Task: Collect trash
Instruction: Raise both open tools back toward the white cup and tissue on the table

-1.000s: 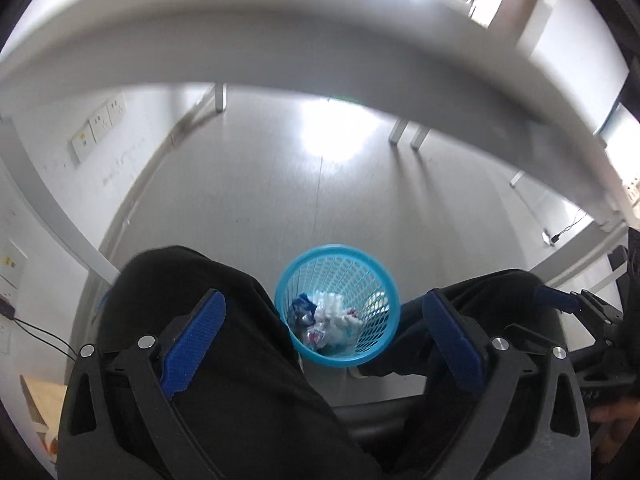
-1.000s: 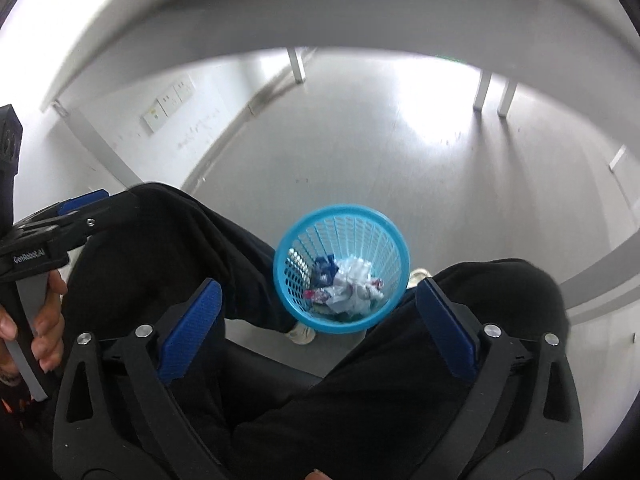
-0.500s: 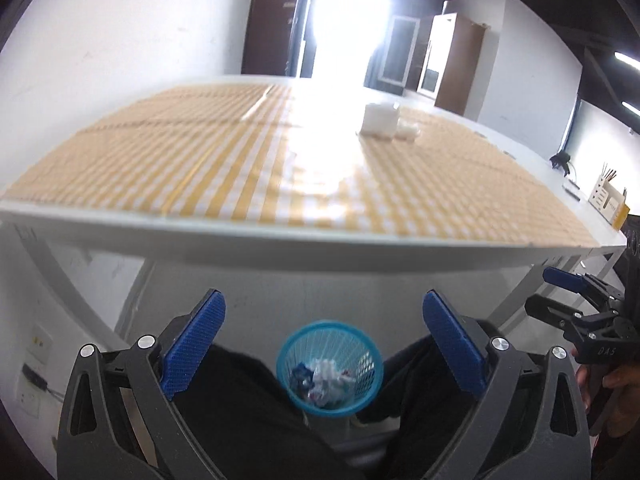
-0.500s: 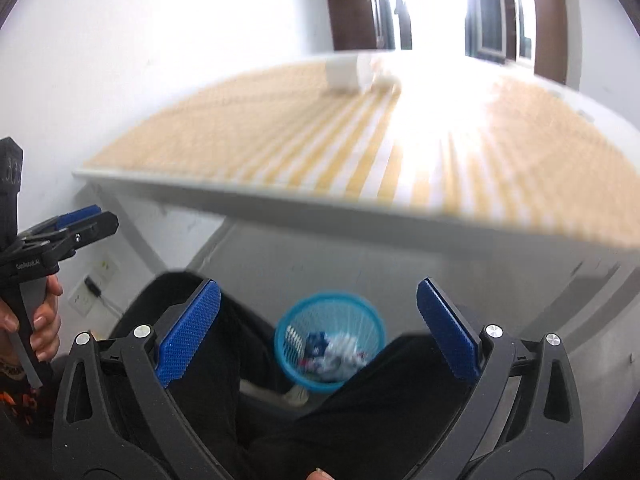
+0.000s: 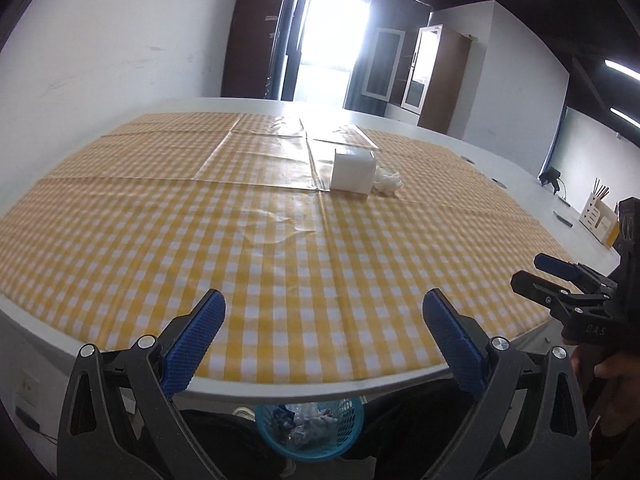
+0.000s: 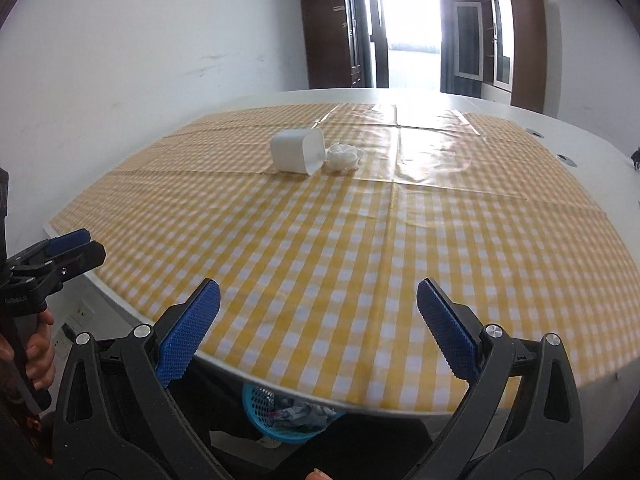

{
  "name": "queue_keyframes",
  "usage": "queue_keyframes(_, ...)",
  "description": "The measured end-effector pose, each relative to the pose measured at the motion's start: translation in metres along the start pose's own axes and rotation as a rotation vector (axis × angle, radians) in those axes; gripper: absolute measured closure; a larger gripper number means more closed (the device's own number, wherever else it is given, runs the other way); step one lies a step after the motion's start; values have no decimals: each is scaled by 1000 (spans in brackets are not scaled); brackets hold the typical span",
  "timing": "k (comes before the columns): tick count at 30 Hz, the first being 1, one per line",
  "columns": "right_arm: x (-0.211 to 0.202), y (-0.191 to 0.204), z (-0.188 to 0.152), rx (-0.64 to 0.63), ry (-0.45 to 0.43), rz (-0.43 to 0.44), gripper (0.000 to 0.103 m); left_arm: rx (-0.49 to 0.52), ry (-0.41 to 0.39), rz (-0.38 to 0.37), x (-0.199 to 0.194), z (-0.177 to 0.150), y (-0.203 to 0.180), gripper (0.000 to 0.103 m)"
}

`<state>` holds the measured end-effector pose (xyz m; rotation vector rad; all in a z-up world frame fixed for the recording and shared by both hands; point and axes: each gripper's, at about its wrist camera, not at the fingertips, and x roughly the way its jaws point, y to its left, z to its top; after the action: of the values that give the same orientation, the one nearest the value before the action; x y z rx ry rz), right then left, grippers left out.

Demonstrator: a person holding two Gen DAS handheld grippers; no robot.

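Observation:
A white container [image 5: 353, 175] [image 6: 298, 153] lies tipped on its side far out on the yellow checked tablecloth [image 5: 280, 248] [image 6: 400, 240], with a crumpled white tissue [image 5: 387, 181] [image 6: 343, 156] right beside it. A blue mesh bin [image 5: 310, 432] [image 6: 280, 416] holding crumpled trash peeks out under the table's near edge. My left gripper [image 5: 323, 340] hovers open over the near edge, nothing between its fingers. My right gripper [image 6: 318, 320] is open too and holds nothing. Each gripper also shows at the side of the other's view.
The table's near edge curves just ahead of both grippers, with a person's dark-clothed legs either side of the bin below. A white wall runs along the left. Dark cabinets and a bright doorway [image 5: 328, 40] stand beyond the table. A pen holder [image 5: 596, 220] sits at far right.
Both grippers have risen from under the table, where they looked down into the bin, up to the tabletop. The container and tissue are in view now. Both stay open.

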<state>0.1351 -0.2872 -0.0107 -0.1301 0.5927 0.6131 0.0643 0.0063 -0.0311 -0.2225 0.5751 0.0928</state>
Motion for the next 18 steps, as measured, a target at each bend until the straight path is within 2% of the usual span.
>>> queue_keyframes(5, 26, -12, 29, -1, 4, -8, 9, 24, 6, 2, 20, 21, -10, 6)
queue_keyframes(18, 90, -31, 91, -26, 43, -7, 9, 1, 55, 10, 69, 66, -13, 6)
